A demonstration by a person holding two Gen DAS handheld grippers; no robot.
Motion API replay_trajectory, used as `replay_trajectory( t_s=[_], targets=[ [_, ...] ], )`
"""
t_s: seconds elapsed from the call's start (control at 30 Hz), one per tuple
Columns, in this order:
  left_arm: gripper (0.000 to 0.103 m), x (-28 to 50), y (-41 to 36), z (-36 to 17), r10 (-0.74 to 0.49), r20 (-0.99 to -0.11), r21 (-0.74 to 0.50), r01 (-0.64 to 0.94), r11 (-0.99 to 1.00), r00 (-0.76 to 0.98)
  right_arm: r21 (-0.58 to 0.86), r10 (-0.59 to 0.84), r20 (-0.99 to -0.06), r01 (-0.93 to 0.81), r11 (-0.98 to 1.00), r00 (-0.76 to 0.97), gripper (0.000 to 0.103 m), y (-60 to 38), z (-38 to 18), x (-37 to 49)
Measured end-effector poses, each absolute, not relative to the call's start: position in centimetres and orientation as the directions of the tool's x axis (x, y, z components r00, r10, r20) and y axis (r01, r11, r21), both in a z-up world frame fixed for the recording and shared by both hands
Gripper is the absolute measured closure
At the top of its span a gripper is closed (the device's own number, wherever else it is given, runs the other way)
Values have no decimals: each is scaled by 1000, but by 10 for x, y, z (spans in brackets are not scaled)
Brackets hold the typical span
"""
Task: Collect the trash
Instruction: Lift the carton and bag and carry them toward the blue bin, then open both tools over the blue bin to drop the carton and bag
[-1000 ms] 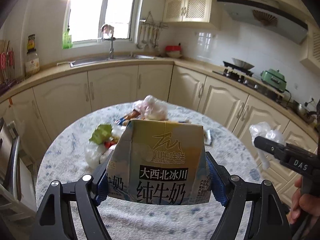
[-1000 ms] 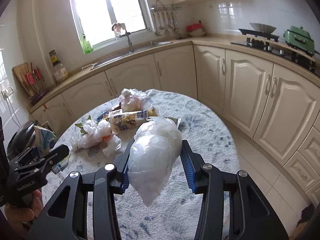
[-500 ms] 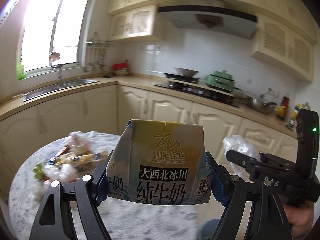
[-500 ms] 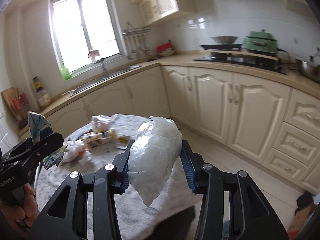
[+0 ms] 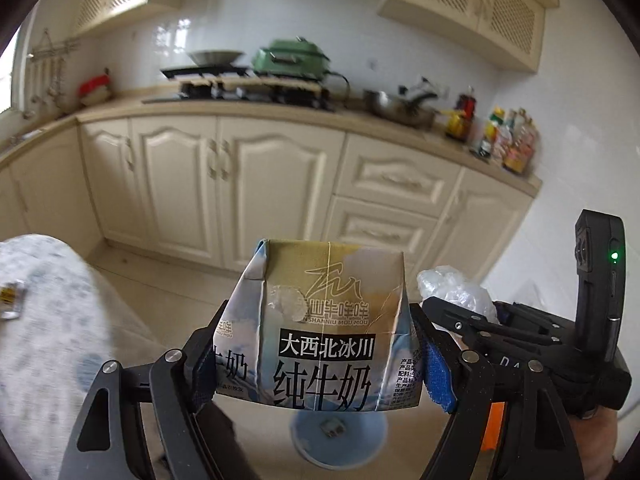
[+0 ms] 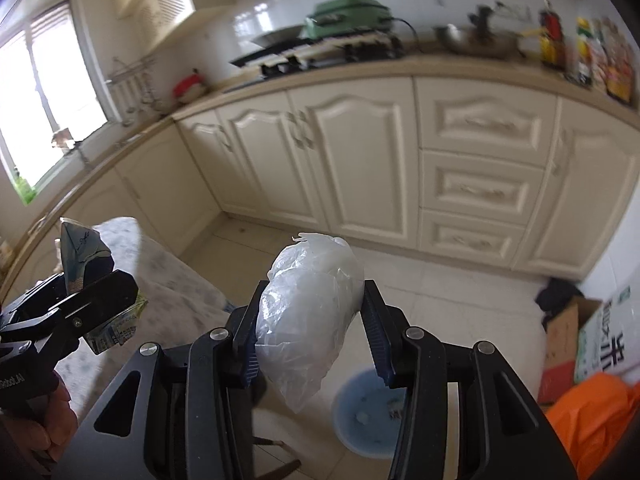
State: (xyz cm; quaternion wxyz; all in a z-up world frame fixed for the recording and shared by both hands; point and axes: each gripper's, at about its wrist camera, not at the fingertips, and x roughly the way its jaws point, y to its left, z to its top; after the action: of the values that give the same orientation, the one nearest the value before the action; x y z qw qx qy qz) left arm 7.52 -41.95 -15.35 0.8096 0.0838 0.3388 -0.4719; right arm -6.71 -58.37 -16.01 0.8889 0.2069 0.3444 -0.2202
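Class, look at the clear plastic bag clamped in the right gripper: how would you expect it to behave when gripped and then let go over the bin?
The plastic bag looks soft: it bulges above the right gripper and droops to a point below, so it probably deforms rather than resists. It seems light for its bulk, being thin and translucent. Released, it may drift rather than drop straight into the blue bin.

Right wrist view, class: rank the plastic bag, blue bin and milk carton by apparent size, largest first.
1. plastic bag, though nearness to the camera inflates it.
2. blue bin, partly hidden behind the right gripper.
3. milk carton, partly hidden by the left gripper.
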Motion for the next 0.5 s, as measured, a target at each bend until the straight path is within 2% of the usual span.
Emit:
replay_trajectory(
  t_s=[0.3,0.5],
  targets=[
    [26,94,-494,-255,-594,-796,-265,813,519,120,255,-200,-815,648,718,543,58,-630,-248,-98],
    [26,128,-547,-309,-502,-864,-274,811,517,29,287,-135,-865,698,656,483,58,-651,-306,-110]
  ],
)
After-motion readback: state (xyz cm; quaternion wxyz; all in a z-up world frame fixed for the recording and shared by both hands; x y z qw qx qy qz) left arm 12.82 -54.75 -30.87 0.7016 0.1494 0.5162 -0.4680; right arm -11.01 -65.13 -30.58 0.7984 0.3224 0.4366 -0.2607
